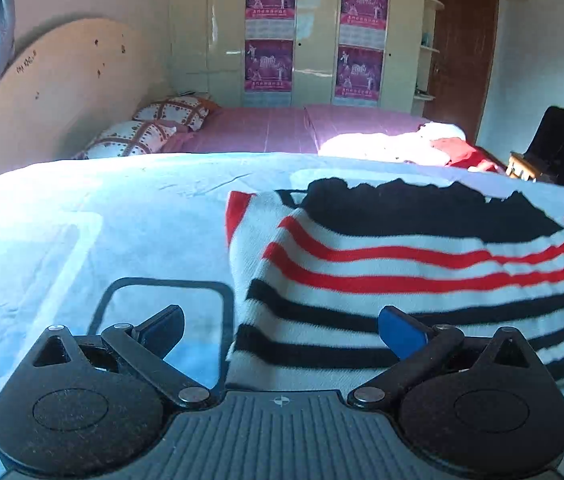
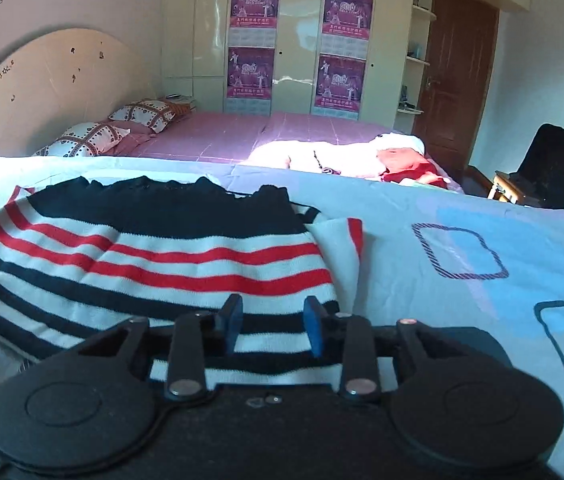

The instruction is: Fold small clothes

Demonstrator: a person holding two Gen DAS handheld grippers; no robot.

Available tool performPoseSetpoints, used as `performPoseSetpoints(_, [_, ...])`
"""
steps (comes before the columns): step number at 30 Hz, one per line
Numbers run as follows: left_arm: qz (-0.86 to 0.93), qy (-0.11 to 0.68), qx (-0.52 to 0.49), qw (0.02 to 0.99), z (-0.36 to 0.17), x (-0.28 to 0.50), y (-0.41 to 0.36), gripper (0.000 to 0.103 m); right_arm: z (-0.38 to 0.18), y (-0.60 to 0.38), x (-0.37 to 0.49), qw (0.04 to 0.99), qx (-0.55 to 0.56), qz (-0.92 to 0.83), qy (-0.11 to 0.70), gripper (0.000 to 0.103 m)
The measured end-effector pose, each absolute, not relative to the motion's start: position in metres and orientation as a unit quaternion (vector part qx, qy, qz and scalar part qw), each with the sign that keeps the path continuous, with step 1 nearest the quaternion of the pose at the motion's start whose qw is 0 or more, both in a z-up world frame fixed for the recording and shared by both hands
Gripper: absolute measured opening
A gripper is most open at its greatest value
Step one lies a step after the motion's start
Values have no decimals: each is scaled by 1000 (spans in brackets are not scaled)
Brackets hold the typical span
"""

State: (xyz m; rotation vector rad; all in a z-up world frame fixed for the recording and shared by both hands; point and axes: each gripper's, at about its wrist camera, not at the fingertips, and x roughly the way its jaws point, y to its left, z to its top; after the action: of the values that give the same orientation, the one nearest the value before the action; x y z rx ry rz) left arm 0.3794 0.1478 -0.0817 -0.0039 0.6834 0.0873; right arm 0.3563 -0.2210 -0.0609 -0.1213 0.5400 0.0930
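While the left claw (image 1: pixel 282 334) gapes wide beside the striped sweater (image 1: pixel 402 264), the right claw (image 2: pixel 272 326) hovers half-open above its hem.

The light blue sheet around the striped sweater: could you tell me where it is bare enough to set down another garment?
Bare sheet lies left of the striped sweater, and bare sheet right of it toward the chair. The middle is covered.

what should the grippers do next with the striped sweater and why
Probably ease both forward and close on the near hem. The striped sweater lies flat on the blue sheet, unfolded. The left gripper is wide open at its left corner; the right gripper, partly open, sits over the hem, gripping nothing.
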Motion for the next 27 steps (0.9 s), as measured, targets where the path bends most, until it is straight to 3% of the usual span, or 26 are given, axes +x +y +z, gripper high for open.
performPoseSetpoints(3, [54, 387, -1, 921, -105, 379, 162, 103, -92, -234, 361, 937, -58, 34, 343, 33])
performPoseSetpoints(9, [76, 373, -77, 921, -92, 362, 182, 103, -65, -227, 334, 953, -58, 49, 294, 35])
performPoseSetpoints(13, [94, 390, -69, 914, -112, 356, 182, 103, -88, -230, 348, 935, -62, 35, 347, 38])
performPoseSetpoints(17, [89, 385, -78, 915, -97, 339, 176, 103, -62, -232, 320, 949, -20, 56, 309, 40])
performPoseSetpoints(27, [80, 390, -68, 915, -90, 307, 159, 103, -62, -233, 295, 946, 15, 71, 315, 42])
